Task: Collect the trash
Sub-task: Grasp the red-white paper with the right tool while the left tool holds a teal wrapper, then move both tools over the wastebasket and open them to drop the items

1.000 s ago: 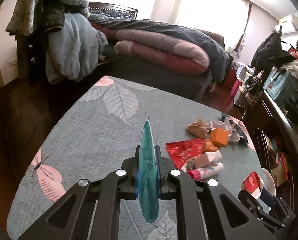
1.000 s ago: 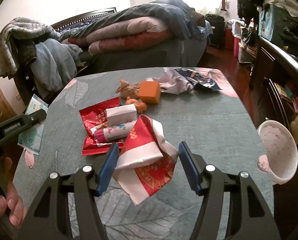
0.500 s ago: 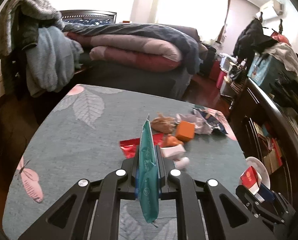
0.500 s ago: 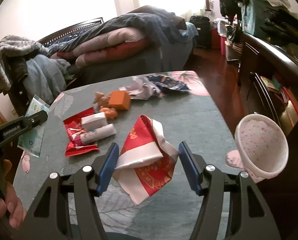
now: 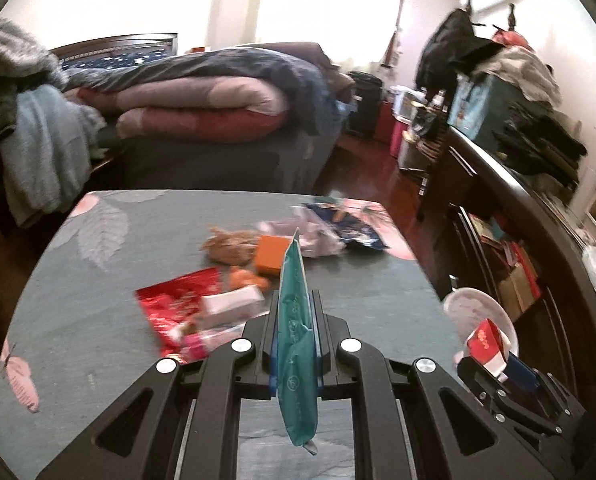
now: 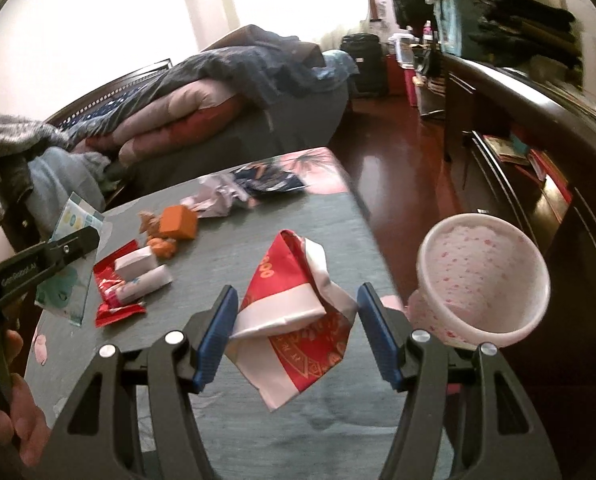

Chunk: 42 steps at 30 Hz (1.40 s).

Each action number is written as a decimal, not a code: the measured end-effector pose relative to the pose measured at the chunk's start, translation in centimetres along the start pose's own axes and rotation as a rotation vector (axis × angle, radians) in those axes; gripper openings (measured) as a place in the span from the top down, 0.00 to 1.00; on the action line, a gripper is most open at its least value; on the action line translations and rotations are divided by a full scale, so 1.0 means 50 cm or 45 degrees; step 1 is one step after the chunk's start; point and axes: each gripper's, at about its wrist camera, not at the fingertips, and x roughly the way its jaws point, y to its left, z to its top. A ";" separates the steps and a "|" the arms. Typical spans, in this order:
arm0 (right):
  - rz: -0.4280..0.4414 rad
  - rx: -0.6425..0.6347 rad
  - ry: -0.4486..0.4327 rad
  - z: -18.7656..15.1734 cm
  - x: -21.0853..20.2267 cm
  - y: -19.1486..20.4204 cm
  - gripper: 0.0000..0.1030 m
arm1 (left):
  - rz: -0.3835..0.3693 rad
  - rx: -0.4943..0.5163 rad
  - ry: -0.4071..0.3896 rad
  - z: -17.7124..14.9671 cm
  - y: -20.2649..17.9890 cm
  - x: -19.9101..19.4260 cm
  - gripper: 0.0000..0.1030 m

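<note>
My left gripper [image 5: 294,320] is shut on a flat teal packet [image 5: 296,344] that stands on edge between its pads. Between the blue pads of my right gripper [image 6: 298,320] a crumpled red-and-white wrapper [image 6: 294,312] is pinched, above the table's right part. A white bin speckled pink [image 6: 482,280] stands just past the table's right edge, close to the right gripper. On the grey leaf-print table [image 5: 78,300] lie a red foil wrapper [image 5: 170,304], a small white box [image 5: 234,304], an orange box [image 5: 272,256], brown crumpled paper [image 5: 226,246] and a dark blue bag [image 5: 354,228].
A bed piled with quilts [image 5: 202,112] stands behind the table. A dark wooden shelf unit [image 6: 538,152] runs along the right, with red-brown floor [image 6: 402,148] between it and the table. Clothes hang at the far left [image 5: 30,148]. A hand [image 6: 14,420] holds the left gripper's handle.
Both grippers have swung to the right over the table with their loads. The litter has slid left in both views, and the bin now looks larger and closer to the right gripper.
</note>
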 end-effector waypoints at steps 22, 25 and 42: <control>-0.250 0.236 -0.100 0.005 -0.042 -0.268 0.39 | -0.336 0.286 0.043 0.020 -0.305 0.080 0.88; -0.291 0.257 -0.109 0.006 -0.042 -0.300 0.39 | -0.363 0.313 0.043 0.024 -0.335 0.095 0.88; -0.440 0.360 -0.067 0.008 0.059 -0.474 0.39 | -0.559 0.468 0.263 0.004 -0.548 0.308 0.88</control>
